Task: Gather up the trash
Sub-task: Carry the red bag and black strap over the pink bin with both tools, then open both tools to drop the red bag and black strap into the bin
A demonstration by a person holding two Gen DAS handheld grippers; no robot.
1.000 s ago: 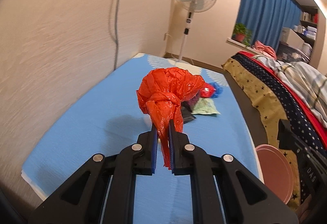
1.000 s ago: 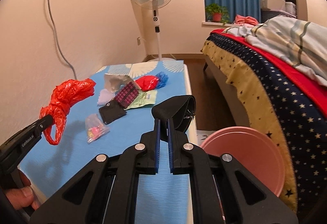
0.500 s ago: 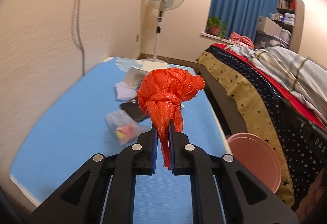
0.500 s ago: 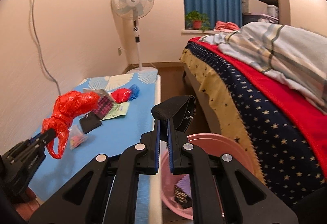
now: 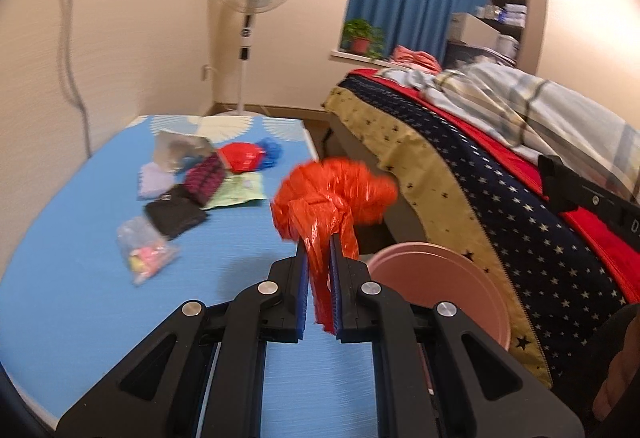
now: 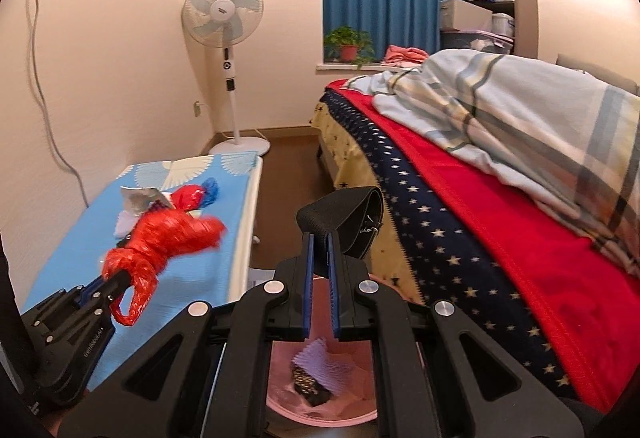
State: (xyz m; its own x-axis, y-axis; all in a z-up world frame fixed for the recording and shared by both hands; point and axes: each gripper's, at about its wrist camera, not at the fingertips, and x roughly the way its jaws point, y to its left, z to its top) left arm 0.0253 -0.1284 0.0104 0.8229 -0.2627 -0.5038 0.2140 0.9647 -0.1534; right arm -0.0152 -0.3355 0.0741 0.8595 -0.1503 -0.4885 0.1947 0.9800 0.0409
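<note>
My left gripper [image 5: 319, 270] is shut on a knotted orange-red plastic bag [image 5: 334, 194] and holds it above the right edge of the blue table [image 5: 80, 302], near the pink bin [image 5: 440, 278]. It also shows in the right wrist view [image 6: 108, 284] with the bag [image 6: 168, 238]. My right gripper [image 6: 319, 258] is shut on a black strap [image 6: 344, 218] above the pink bin [image 6: 320, 404], which holds scraps of trash. Several pieces of trash [image 5: 192, 190] lie on the table: a clear packet [image 5: 144, 254], a black pouch [image 5: 176, 214], a red bag [image 5: 242, 156].
A bed with a starred cover [image 6: 460, 238] and a plaid blanket [image 6: 520, 126] stands at the right. A standing fan [image 6: 224, 22] is by the far wall. A cable [image 6: 44, 78] hangs on the left wall. Brown floor [image 6: 288, 174] lies between table and bed.
My left gripper has swung right with the orange-red bag, toward the pink bin. My right gripper has moved over the bin with the black strap; the bin's inside is now in view.
</note>
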